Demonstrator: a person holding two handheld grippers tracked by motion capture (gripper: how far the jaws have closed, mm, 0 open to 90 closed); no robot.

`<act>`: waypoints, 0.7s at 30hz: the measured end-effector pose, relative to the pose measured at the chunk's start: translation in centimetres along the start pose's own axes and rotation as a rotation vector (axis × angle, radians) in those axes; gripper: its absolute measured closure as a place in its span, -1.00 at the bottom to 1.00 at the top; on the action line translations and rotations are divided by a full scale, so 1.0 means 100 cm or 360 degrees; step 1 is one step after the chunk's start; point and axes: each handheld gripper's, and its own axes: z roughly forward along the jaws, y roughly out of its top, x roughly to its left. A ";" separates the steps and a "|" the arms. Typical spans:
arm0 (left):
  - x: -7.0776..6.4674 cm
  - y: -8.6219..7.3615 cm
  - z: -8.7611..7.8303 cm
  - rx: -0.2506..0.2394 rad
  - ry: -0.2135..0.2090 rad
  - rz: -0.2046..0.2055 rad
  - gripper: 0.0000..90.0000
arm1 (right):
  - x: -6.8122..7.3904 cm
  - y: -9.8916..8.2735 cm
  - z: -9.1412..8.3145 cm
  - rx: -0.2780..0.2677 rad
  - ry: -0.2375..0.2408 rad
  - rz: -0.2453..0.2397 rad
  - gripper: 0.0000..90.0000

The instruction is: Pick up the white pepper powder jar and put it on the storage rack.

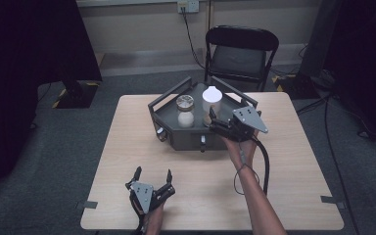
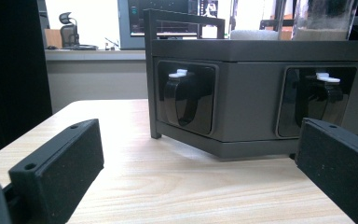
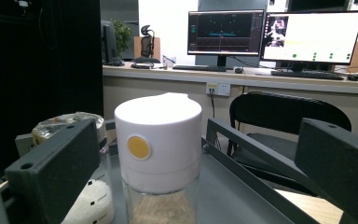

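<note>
Reaching over the dark rack (image 1: 186, 139), we held the right gripper (image 1: 214, 125) open just before the white-capped jar (image 1: 212, 100). Our left gripper (image 1: 152, 175) sat open, well short of the rack's front.

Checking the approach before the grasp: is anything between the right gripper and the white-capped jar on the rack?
Nothing visible. The right gripper is open and faces the white-capped jar directly, jaws either side of it. A second jar stands off to one side, and the rack rail runs along the other, neither across the path.
</note>
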 end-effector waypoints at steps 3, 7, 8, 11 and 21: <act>0.000 0.000 0.000 0.0000 0.0000 0.0000 -0.99 | 0.000 -0.001 -0.005 -0.0007 0.0008 0.0000 -1.00; 0.000 0.000 0.000 -0.0001 0.0000 0.0000 -0.99 | -0.003 -0.006 -0.012 -0.0043 0.0028 -0.0002 -1.00; 0.000 0.000 0.000 -0.0001 0.0000 0.0000 -0.99 | -0.004 -0.007 -0.014 -0.0047 0.0032 0.0003 -1.00; 0.000 0.000 0.000 -0.0001 0.0001 0.0000 -0.99 | -0.005 -0.010 -0.019 -0.0061 0.0035 0.0009 -1.00; 0.000 0.000 0.000 -0.0002 0.0002 -0.0001 -0.99 | -0.004 -0.017 -0.036 -0.0085 0.0026 -0.0006 -1.00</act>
